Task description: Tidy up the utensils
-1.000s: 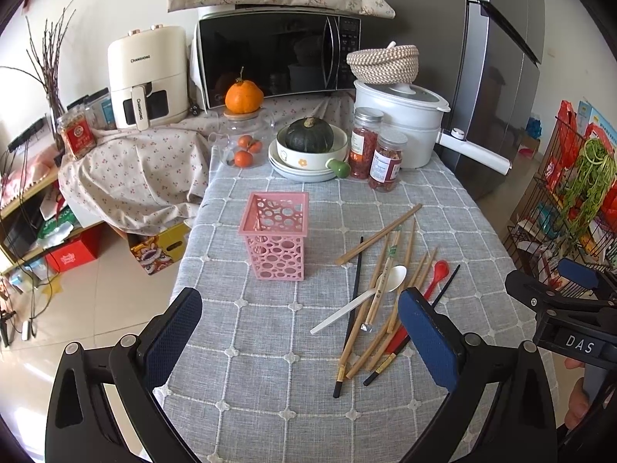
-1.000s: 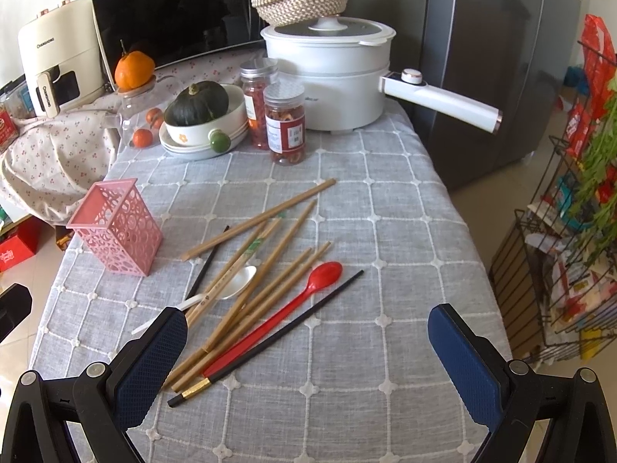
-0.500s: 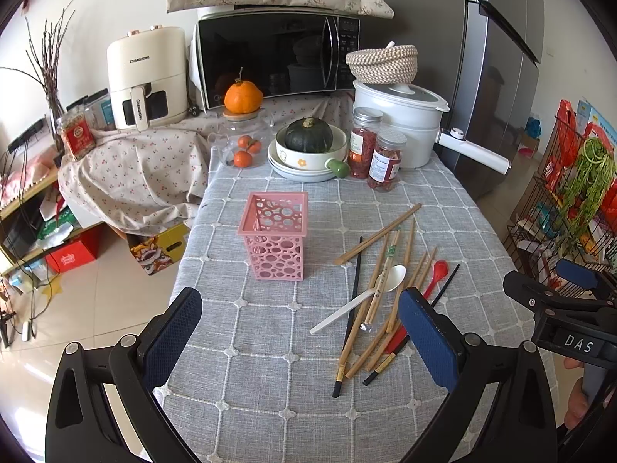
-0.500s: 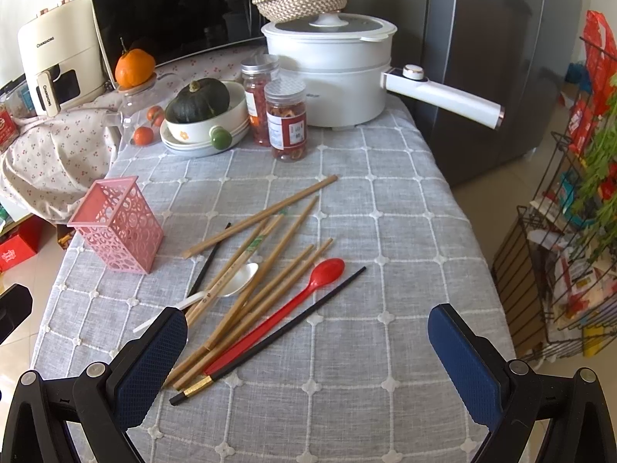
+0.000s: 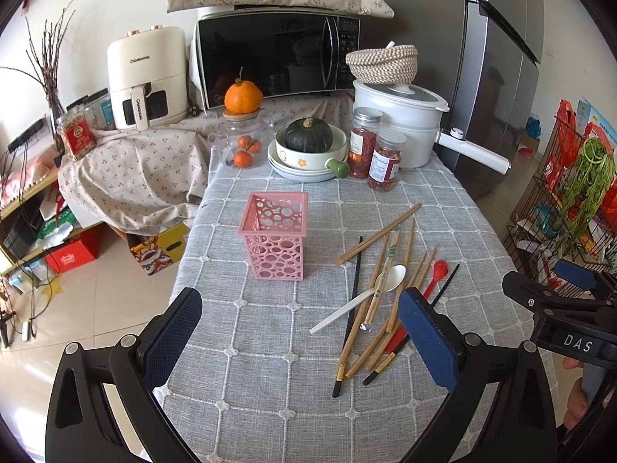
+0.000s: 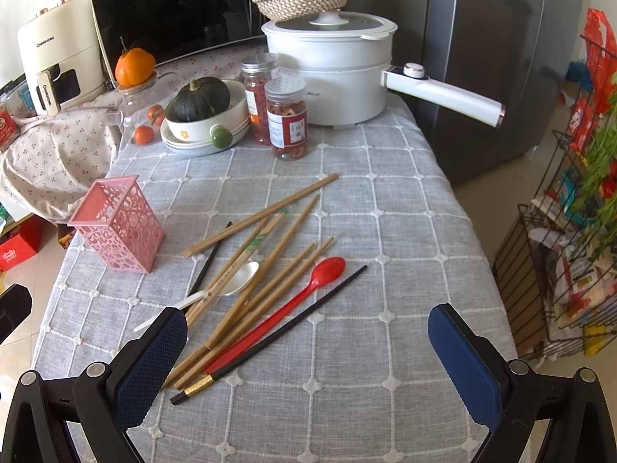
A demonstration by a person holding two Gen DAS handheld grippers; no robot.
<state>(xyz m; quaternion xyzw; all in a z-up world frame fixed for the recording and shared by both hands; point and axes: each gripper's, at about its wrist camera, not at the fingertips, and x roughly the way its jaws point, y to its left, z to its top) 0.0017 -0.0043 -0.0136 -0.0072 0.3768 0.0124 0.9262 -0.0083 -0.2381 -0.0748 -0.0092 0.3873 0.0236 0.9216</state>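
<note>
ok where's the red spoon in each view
Left wrist: red spoon right of centre, its handle running behind the left tongs' right pad.
Right wrist: red spoon at centre, bowl pointing up-right.
Shared landmark: pink basket, left of the utensil pile in both.

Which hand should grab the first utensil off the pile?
Probably right. The right tongs are open, with the red spoon and chopsticks lying between the pads; the left tongs face the pink holder.
</note>
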